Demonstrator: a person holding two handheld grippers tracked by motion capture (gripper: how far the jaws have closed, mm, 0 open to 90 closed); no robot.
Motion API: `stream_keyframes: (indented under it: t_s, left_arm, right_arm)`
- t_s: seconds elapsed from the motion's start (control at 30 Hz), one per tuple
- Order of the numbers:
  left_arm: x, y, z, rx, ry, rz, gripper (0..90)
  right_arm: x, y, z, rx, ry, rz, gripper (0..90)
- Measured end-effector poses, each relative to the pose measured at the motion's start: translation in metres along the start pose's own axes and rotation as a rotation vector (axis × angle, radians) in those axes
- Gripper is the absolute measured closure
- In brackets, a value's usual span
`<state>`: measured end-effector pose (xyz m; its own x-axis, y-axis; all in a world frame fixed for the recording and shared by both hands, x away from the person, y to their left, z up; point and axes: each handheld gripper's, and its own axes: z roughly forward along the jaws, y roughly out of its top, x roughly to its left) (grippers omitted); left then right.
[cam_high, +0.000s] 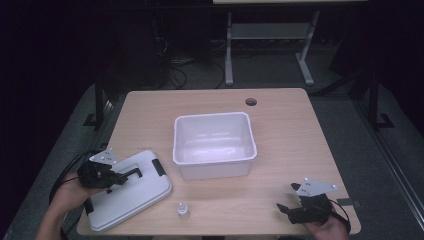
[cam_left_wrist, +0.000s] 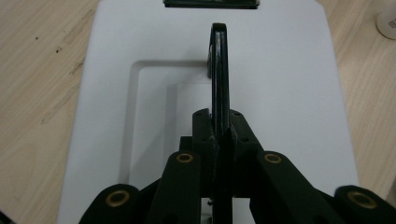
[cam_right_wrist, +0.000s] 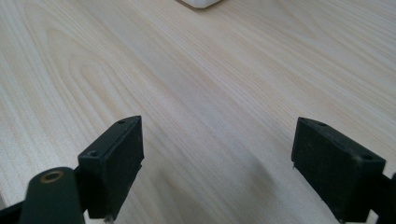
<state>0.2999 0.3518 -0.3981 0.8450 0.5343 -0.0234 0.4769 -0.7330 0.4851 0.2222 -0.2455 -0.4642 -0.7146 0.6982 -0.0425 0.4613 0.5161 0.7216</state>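
A flat white lid (cam_high: 131, 194) with black latches lies on the table's front left. My left gripper (cam_high: 135, 173) is low over it with both jaws pressed together and nothing between them. In the left gripper view the shut jaws (cam_left_wrist: 219, 42) point along the lid (cam_left_wrist: 289, 107) above its recessed middle, toward a black latch (cam_left_wrist: 210, 3). My right gripper (cam_high: 287, 199) rests near the front right edge, jaws spread wide. In the right gripper view only bare wood lies between the open jaws (cam_right_wrist: 217, 154).
An open white bin (cam_high: 214, 159) stands at the table's middle. A small white bottle (cam_high: 183, 210) stands near the front edge between lid and right gripper. A round cable hole (cam_high: 251, 102) is at the back. A white object (cam_right_wrist: 201, 3) touches the right gripper view's top edge.
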Motion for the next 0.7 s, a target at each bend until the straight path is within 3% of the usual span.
stream_keyframes:
  t_s: [0.43, 0.7]
  left_arm:
    - [-0.001, 0.0, 0.007, 0.011, -0.015, 0.0, 83.3]
    - [-0.011, 0.003, -0.003, 0.001, -0.012, 0.009, 61.7]
  right_arm:
    - [0.002, 0.0, 0.001, 0.003, 0.006, -0.002, 16.4]
    - [0.002, 0.001, 0.001, 0.005, 0.006, -0.002, 16.4]
